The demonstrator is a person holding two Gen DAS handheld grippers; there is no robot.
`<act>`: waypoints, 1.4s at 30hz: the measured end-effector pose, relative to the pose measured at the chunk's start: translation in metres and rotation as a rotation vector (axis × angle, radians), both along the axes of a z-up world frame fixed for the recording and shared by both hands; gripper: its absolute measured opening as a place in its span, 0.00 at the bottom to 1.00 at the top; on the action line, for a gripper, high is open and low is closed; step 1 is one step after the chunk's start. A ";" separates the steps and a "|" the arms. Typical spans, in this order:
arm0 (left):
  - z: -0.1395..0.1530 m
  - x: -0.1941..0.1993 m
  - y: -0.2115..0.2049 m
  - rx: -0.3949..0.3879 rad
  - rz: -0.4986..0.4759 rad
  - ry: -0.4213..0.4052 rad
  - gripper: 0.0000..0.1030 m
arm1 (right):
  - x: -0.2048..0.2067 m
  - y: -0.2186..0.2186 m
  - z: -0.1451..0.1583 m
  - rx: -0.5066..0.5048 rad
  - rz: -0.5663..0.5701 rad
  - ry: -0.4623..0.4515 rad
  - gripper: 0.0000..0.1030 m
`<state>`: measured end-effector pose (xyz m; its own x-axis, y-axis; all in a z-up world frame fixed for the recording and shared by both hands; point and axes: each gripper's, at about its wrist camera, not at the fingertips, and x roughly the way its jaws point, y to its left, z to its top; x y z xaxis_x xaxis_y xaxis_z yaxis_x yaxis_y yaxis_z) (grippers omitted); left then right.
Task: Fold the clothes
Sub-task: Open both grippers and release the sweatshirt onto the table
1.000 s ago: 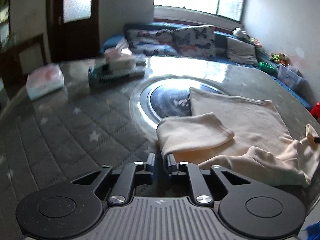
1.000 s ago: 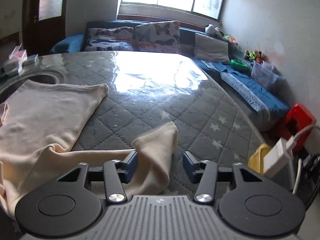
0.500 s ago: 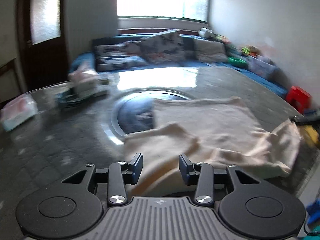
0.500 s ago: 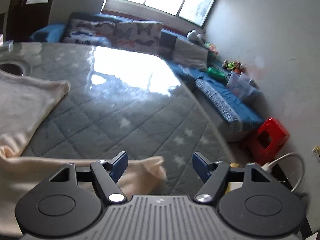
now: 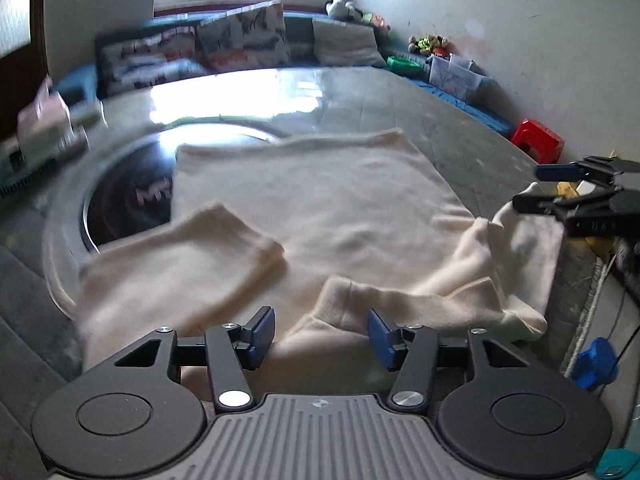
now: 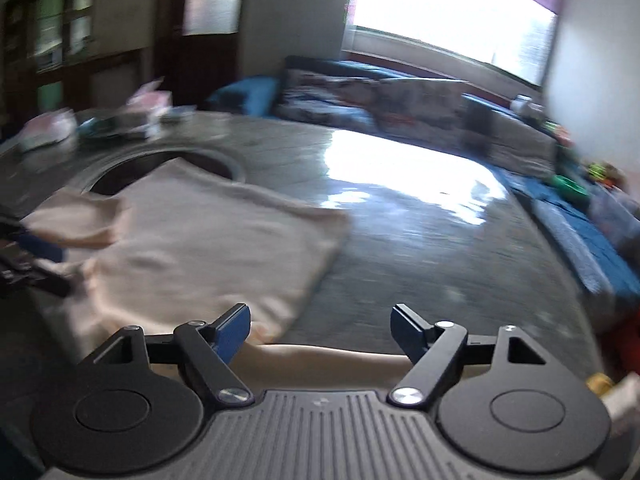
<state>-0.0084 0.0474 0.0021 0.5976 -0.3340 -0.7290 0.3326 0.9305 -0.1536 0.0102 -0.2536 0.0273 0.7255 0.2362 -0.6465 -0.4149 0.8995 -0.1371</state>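
Your left gripper (image 5: 322, 332) stands wide open, its blue-padded fingers (image 5: 262, 330) spread with a bunched fold of the cream garment (image 5: 304, 208) lying between them; the pictures do not settle whether either pad touches the cloth. Your right gripper (image 6: 320, 330) is spread just as wide and grips nothing, a strip of the garment's edge (image 6: 320, 354) running under the gap between its fingers. From the left view, your right gripper (image 5: 560, 188) shows at the far right, just beside a raised corner of the cloth. The garment lies spread over the grey quilted table (image 5: 400, 104), one sleeve (image 5: 188, 256) folded inward across the body on the left, the right side rumpled near the table's edge. Its upper left corner overlaps the round dark inset (image 5: 120, 208) in the tabletop. Beyond stand a tissue box (image 5: 44, 124), blurred, a sofa with patterned cushions (image 5: 240, 40), and a red stool (image 5: 538, 146) by the wall.
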 end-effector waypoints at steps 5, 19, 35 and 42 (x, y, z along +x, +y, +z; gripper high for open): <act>-0.001 -0.013 0.008 -0.025 -0.033 0.002 0.28 | 0.000 0.031 -0.015 -0.024 0.110 0.047 0.77; 0.025 -0.064 0.040 -0.047 -0.108 -0.121 0.17 | -0.053 0.073 -0.018 -0.085 0.426 0.100 0.83; -0.001 -0.034 0.010 -0.023 -0.118 -0.047 0.36 | -0.038 0.066 -0.010 -0.053 0.409 0.156 0.83; -0.004 -0.015 0.024 -0.003 0.024 -0.067 0.43 | -0.010 0.064 -0.006 -0.009 0.345 0.147 0.84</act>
<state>-0.0233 0.0716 -0.0015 0.6530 -0.3212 -0.6859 0.3198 0.9379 -0.1348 -0.0003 -0.1899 0.0216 0.5035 0.4446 -0.7408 -0.7093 0.7023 -0.0606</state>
